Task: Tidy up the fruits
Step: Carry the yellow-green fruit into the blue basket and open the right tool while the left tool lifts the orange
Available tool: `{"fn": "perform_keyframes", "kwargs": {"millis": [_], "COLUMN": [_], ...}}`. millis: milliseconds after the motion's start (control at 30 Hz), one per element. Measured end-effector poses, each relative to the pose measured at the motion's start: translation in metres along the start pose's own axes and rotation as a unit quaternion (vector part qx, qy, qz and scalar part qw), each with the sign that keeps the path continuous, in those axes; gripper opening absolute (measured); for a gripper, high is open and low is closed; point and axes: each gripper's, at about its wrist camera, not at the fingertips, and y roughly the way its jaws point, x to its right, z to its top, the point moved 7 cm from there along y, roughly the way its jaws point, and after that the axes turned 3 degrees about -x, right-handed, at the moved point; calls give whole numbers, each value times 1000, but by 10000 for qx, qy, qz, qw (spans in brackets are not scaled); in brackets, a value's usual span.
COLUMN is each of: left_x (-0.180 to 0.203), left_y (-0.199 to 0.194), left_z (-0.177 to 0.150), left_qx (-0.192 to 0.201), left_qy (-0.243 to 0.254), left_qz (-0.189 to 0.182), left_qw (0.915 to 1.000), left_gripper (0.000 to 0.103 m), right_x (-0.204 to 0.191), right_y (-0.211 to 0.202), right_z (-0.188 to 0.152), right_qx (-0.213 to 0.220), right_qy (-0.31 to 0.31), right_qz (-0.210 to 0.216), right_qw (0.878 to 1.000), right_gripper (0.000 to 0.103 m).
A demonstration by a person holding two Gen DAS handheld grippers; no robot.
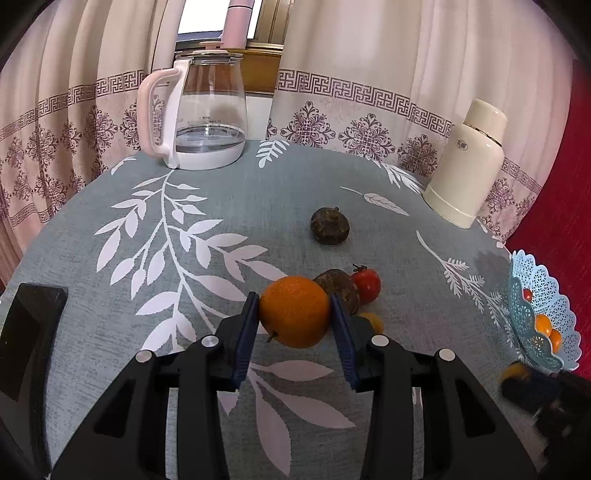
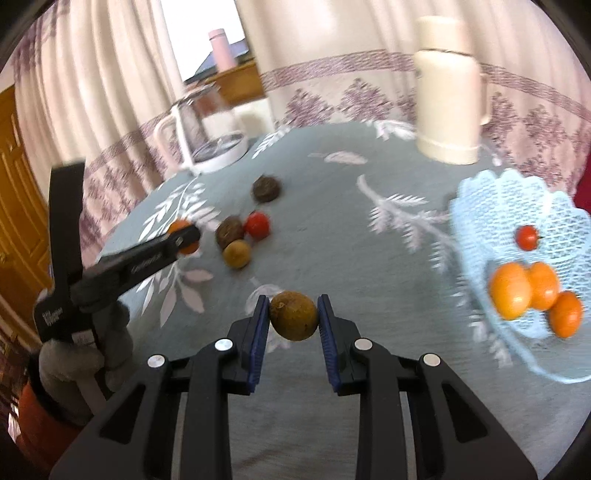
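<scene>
Over the leaf-print tablecloth [image 1: 258,206], the left gripper [image 1: 294,314] clamps a firm, round orange [image 1: 294,316] across its middle; the right gripper [image 2: 293,319] pinches a small, light brownish fruit [image 2: 293,320] likewise.

Daylight is coming through the window [image 1: 218,18] gap between the curtains [image 1: 369,74], blowing out white there. Elsewhere the light is staying soft and even; faint shadows are lying under the fruit. Left wrist view is reading sharp, except its smeared lower right corner. Right wrist view is blurring throughout, worst on the basket [image 2: 517,206] and jug [image 2: 207,125]. Fisheye is bending the tabletop [image 1: 258,206] edges; corners are vignetting black.
</scene>
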Motion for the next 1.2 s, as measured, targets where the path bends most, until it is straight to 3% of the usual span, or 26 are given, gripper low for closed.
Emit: {"fn": "perform_keyframes", "kwargs": {"millis": [333,667,800,933,1100,1200], "left_x": [-1,1,6,14,24,32], "left_y": [0,-2,-3,-6,-8,-12], "left_z": [0,-1,-3,-4,-7,-8], "left_qx": [20,33,33,48,10,23], "left_qy": [-18,66,131,223,311,366], "left_qz": [36,97,151,176,193,159], "left_qw": [10000,9999,9998,9996,9993,9992], "left_gripper": [40,40,40,40,40,40], "right_x": [68,145,161,167,166,166], "right_y": [-44,-79,-81,-81,-82,-83], "right_z": [13,2,-5,-11,-13,-13], "right_qx": [503,808,793,813,885,911], "right_qy": [564,1125,1307,1388,1398,1387], "right_qz": [-666,-1614,-1721,-1732,-1698,-1679], "right_qw": [9949,9771,9732,9717,9715,9717], "right_gripper": [27,28,29,40,42,50]}}
